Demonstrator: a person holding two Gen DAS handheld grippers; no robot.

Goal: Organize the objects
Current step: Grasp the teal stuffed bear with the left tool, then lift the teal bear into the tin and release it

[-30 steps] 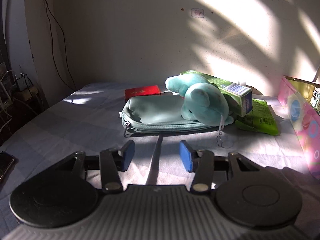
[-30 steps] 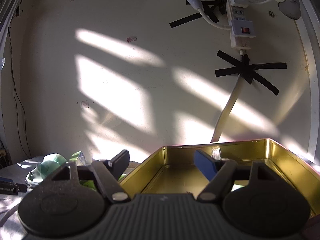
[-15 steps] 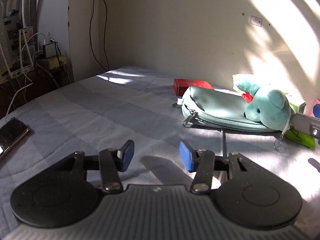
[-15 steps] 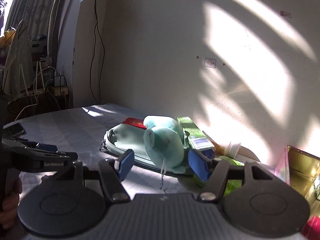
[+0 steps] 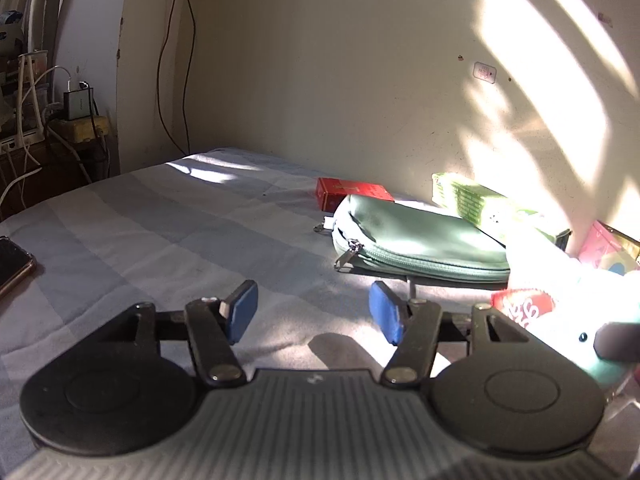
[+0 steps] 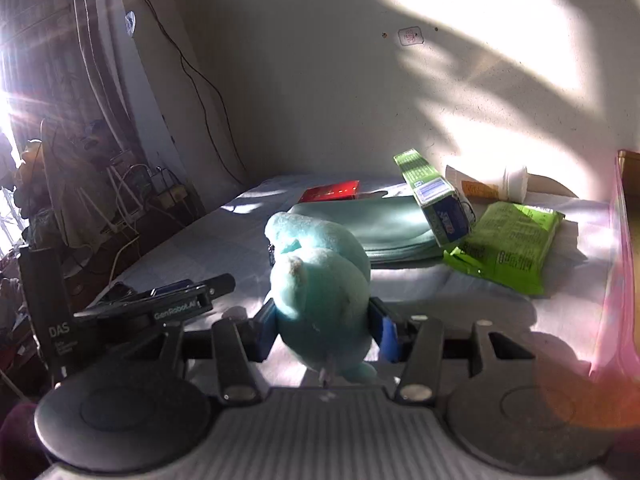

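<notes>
**Plush bear in right gripper; left gripper empty**

- Right gripper (image 6: 323, 330): fingers clamped on the sides of a teal plush bear (image 6: 320, 280), held above the bed (image 6: 420, 284).
- Left gripper (image 5: 314, 312): fingers apart, nothing between them, low over the striped bedsheet; seen at 9 o'clock of the bear in the right view.
- Green zip pouch (image 5: 416, 236): flat on the bed, at 1 o'clock of the left gripper.
- Red box (image 5: 352, 194): just behind the pouch, at its 11 o'clock.
- Green carton (image 6: 434, 196): leaning on the far right end of the pouch.
- Green packet (image 6: 508, 250): flat, at 3 o'clock of the pouch.
- Pink tin (image 6: 616, 280): at the right edge.
- Phone (image 5: 12, 260): at the left edge of the bed.
</notes>
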